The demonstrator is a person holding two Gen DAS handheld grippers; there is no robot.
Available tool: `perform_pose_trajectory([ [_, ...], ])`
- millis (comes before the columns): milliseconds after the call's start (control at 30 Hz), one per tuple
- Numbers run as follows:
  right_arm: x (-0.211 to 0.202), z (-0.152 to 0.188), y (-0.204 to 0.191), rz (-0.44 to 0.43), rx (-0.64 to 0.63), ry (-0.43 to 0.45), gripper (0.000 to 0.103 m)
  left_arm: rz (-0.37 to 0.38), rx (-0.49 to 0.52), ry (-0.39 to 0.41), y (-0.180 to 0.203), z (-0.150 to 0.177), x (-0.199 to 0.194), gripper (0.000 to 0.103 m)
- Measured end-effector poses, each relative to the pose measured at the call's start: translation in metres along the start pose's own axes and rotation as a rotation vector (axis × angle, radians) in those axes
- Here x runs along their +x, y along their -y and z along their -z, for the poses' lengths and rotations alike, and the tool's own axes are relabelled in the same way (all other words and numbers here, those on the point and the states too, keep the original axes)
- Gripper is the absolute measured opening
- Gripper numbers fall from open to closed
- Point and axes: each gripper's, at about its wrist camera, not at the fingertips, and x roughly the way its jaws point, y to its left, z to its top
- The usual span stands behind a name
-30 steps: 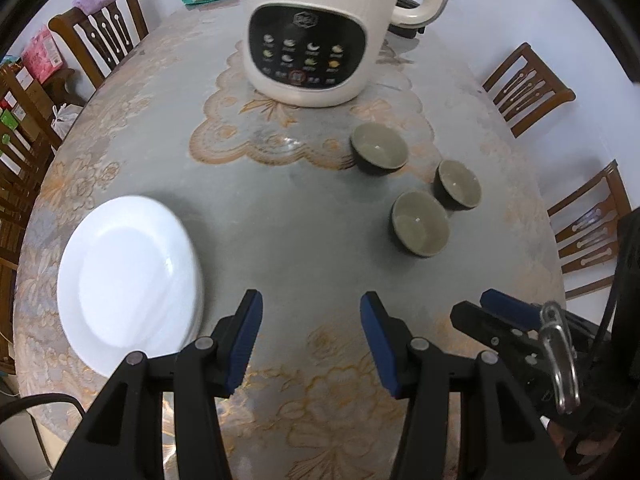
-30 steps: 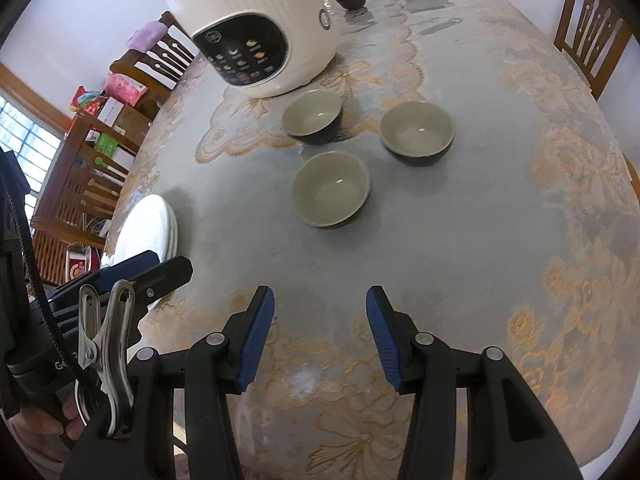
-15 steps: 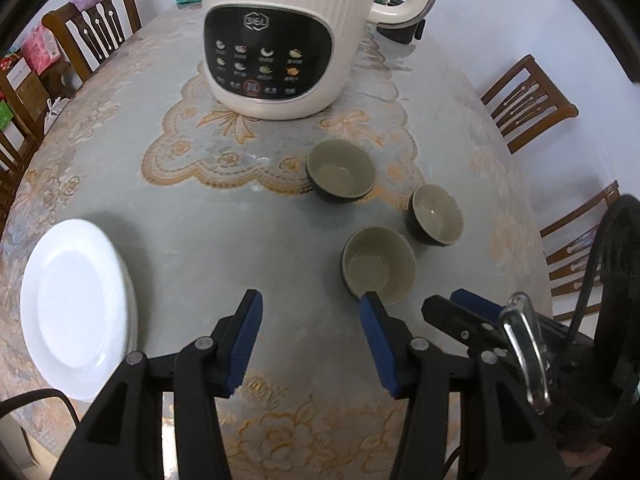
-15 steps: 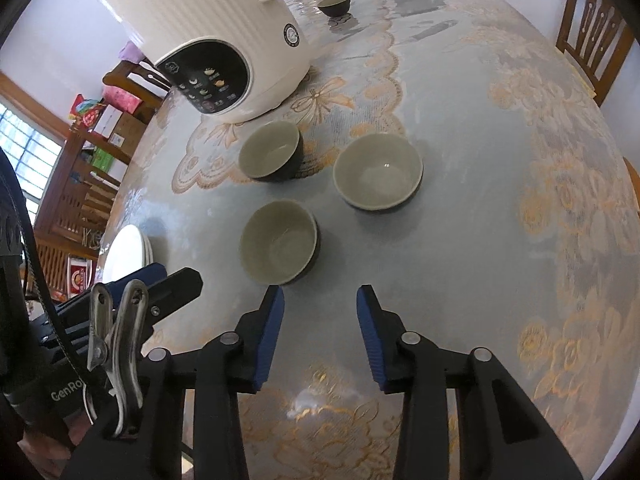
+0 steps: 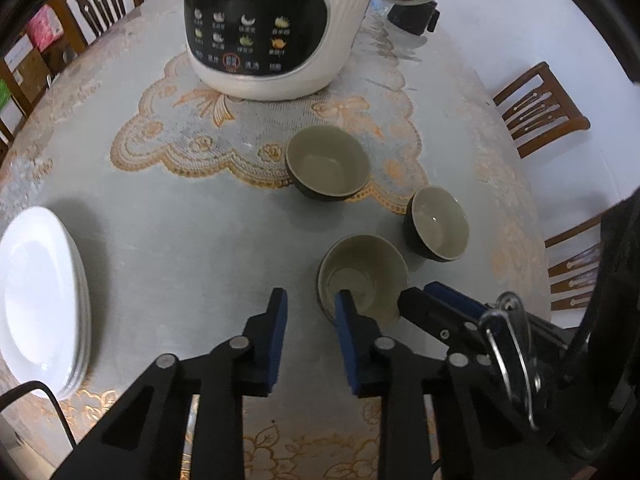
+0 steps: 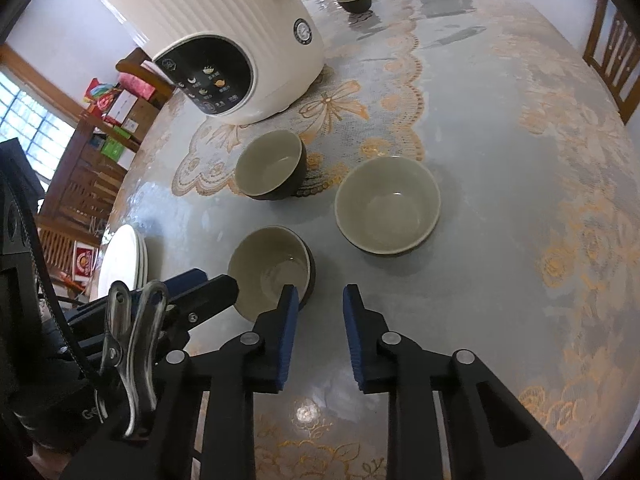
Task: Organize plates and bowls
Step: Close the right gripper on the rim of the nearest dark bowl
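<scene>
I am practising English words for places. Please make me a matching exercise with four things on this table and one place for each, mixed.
Things:
1. stack of white plates
2. cream cooker
3. nearest bowl
4. small far bowl

Places:
a. behind the cooker, far down the table
b. on the lace mat
c. at the left table edge
d. just ahead of both open grippers

Pairs: 1-c, 2-b, 3-d, 4-a
</scene>
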Motion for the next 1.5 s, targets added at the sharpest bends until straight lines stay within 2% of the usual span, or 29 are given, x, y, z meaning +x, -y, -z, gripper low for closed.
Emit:
perform_pose_trajectory([
  [267,0.005,-0.002,0.0,-0.041,-0.025,-0.007,0.019,0.039,-0.05,-0.014,-0.002,0.001,0.007,0.009],
  [400,0.007,-0.002,0.002,-0.083,0.0,-0.017,0.016,0.055,-0.058,-0.019,-0.003,0.0,0.006,0.008],
  [800,0.002,0.011,-0.011,-0.082,0.018,-0.021,0.016,0.058,-0.037,-0.029,-0.01,0.01,-0.009,0.008],
  [1300,-0.006,0.057,-0.029,-0.073,0.079,-0.051,0.016,0.064,0.039,-0.072,-0.019,0.054,-0.028,0.008],
  [1500,-0.008,0.067,-0.035,-0.059,0.086,-0.051,0.016,0.075,0.06,-0.077,-0.022,0.065,-0.033,0.008],
])
